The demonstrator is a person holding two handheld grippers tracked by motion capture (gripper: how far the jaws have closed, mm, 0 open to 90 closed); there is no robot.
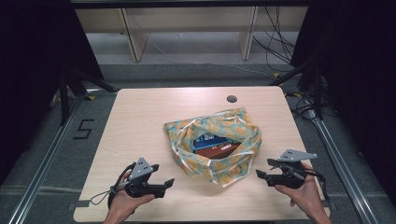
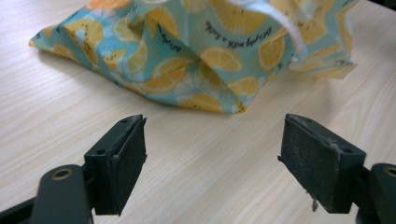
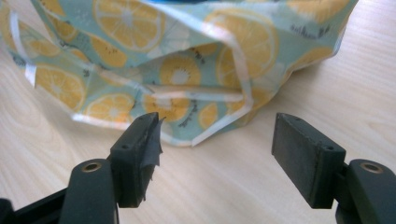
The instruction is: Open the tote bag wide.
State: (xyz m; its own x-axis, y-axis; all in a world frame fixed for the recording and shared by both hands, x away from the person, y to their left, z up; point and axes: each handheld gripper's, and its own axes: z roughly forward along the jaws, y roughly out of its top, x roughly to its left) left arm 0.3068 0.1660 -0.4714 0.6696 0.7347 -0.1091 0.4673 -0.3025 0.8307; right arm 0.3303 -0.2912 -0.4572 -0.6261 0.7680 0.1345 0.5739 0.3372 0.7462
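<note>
While the bag [image 1: 219, 144] with orange slices printed on it sits in the middle of the wooden surface [image 1: 140, 121], a person holds a hand-held gripper in each hand near its front. The bag's top is open, and a blue and red box [image 1: 215, 143] lies inside it. White handles [image 1: 180, 140] hang loose over the bag's edge. The left hand-held gripper [image 1: 166, 183] is just beside the bag's left front side, and its jaws are wide apart with nothing between them. The right hand-held gripper [image 1: 262, 169] is just beside the bag's right front side. Its jaws are wide apart too and hold nothing. In the right gripper view, a white handle loop [image 3: 238, 70] of the bag lies close in front of the jaws.
</note>
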